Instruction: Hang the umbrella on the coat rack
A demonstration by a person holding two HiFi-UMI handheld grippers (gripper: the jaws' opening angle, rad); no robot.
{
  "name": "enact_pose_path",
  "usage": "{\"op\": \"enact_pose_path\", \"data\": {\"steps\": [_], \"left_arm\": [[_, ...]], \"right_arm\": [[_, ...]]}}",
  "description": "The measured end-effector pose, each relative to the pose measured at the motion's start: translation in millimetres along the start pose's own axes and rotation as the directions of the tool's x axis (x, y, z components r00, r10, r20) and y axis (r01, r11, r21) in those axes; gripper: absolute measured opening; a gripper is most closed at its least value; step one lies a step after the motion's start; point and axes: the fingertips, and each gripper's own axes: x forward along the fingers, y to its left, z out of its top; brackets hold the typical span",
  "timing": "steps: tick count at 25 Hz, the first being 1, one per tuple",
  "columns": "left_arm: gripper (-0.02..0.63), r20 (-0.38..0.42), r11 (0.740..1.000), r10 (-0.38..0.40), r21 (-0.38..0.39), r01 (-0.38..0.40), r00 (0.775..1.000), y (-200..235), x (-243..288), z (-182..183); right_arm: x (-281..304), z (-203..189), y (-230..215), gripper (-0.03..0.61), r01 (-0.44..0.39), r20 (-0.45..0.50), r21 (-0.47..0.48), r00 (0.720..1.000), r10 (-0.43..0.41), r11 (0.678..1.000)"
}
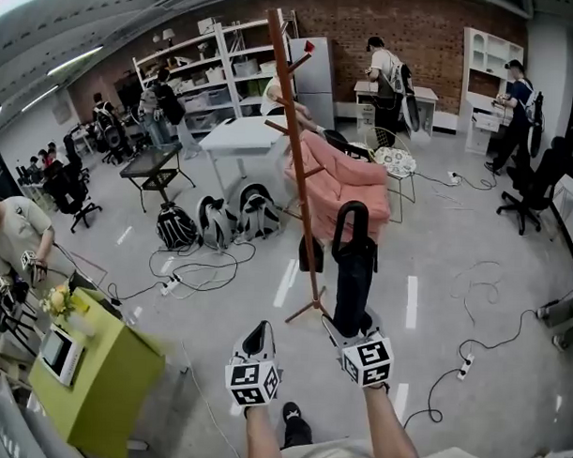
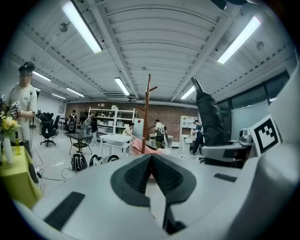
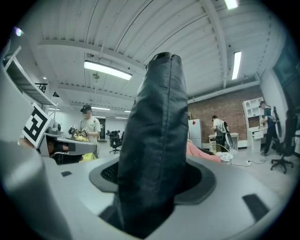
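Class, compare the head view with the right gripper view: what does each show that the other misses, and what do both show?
Head view only: the tall wooden coat rack and black backpacks left of it. Right gripper view only: the dark ribbed pads of the right gripper clamping the black folded umbrella. Both: that umbrella, the pink draped cover and the red brick wall.

Left grey gripper (image 1: 257, 333): jaws together, nothing between. Right grey gripper (image 1: 356, 331): jaws clamped on upright black folded umbrella (image 1: 353, 263).
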Motion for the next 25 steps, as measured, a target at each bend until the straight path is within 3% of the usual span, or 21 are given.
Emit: {"op": "enact_pose_path", "data": {"steps": [11,25], "left_arm": [[0.008,0.024,1.0,-0.016,0.002,0.016,1.0,59.1,63.3,20.9],[0.008,-0.008,0.987,-0.157,0.018,0.157,0.988,104.0,123.1,11.5]], "right_arm": [[74.2,13.7,-14.4,0.298,0.043,-0.003,0.0,0.999,-0.043,0.999],[122.8,20.6,-12.0,0.298,0.19,0.046,0.009,0.981,-0.19,0.982]]}}
